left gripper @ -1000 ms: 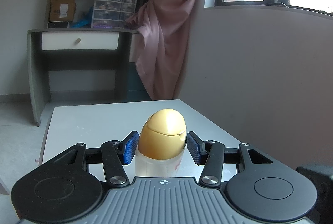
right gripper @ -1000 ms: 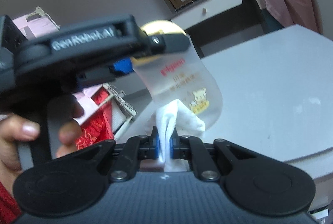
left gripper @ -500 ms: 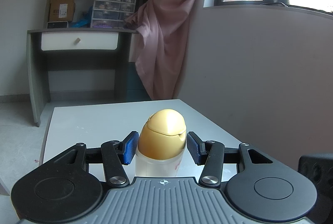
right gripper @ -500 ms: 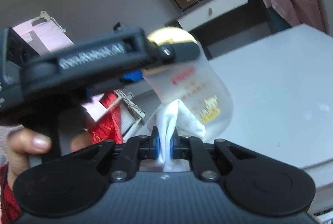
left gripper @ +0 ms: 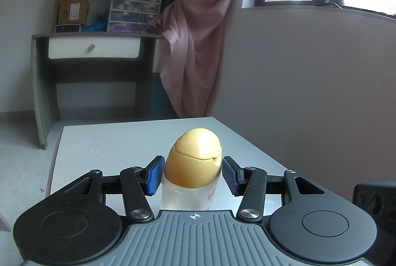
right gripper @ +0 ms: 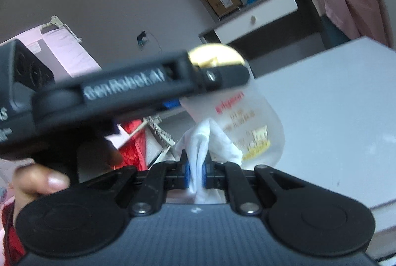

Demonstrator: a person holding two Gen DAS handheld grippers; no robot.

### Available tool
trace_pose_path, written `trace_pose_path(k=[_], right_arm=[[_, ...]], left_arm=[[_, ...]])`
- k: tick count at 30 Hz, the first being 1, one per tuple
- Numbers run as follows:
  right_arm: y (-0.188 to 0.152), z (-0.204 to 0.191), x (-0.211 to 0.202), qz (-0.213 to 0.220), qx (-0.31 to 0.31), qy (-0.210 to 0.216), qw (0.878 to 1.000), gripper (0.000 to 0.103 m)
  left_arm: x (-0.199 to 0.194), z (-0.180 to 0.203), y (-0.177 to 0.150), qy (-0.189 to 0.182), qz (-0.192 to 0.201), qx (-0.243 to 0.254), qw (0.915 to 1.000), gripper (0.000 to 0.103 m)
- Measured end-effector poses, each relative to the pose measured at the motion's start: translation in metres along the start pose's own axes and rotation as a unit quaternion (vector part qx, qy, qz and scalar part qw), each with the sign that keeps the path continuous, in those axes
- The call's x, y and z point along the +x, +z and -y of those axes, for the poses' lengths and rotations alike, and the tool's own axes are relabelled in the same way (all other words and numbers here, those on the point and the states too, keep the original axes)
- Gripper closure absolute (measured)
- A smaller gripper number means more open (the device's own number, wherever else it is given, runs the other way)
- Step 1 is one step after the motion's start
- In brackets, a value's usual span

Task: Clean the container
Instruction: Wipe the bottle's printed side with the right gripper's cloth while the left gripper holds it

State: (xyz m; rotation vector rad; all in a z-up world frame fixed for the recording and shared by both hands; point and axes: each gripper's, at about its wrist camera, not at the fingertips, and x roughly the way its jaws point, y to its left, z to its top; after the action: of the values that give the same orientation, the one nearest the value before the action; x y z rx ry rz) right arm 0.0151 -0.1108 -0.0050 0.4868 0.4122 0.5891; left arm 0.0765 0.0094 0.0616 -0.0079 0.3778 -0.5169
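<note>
A translucent bottle with a rounded gold cap is held above the table, and my left gripper is shut on its neck just under the cap. In the right wrist view the bottle shows red lettering and a yellow picture. My right gripper is shut on a folded white cloth. The cloth presses against the bottle's lower left side. A hand grips the left gripper's black body, which hides the bottle's neck.
The grey table lies under the bottle, with its right edge along a grey wall. A desk with a white drawer and a pink curtain stand beyond. Red fabric and a white rack sit left of the table.
In the right wrist view the bottle and the left gripper have drifted rightwards and the cloth sits further along the bottle's side. The left wrist view is almost unchanged.
</note>
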Motion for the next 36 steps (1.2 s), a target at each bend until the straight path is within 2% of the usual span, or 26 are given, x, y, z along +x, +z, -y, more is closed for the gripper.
trace_pose_path(k=[7,14,28,36], right_arm=[[-0.011,0.007,0.008,-0.027,0.002,-0.014,1.000,0.093],[-0.013,0.010,0.005,-0.029,0.008,-0.015,0.999,0.093],[0.007,-0.005,-0.013,0.036,0.001,0.015,0.999,0.093],[-0.006,0.008,-0.005,0.003,0.013,-0.001,1.000,0.094]], left_arm=[[-0.002,-0.005,0.000,-0.001,0.001,-0.002,1.0000,0.051],[-0.002,-0.006,0.000,-0.003,0.001,-0.005,1.0000,0.051],[-0.008,-0.008,0.001,-0.005,0.002,0.000,1.0000,0.051],[-0.010,-0.010,-0.001,-0.006,0.001,0.001,1.0000,0.051]])
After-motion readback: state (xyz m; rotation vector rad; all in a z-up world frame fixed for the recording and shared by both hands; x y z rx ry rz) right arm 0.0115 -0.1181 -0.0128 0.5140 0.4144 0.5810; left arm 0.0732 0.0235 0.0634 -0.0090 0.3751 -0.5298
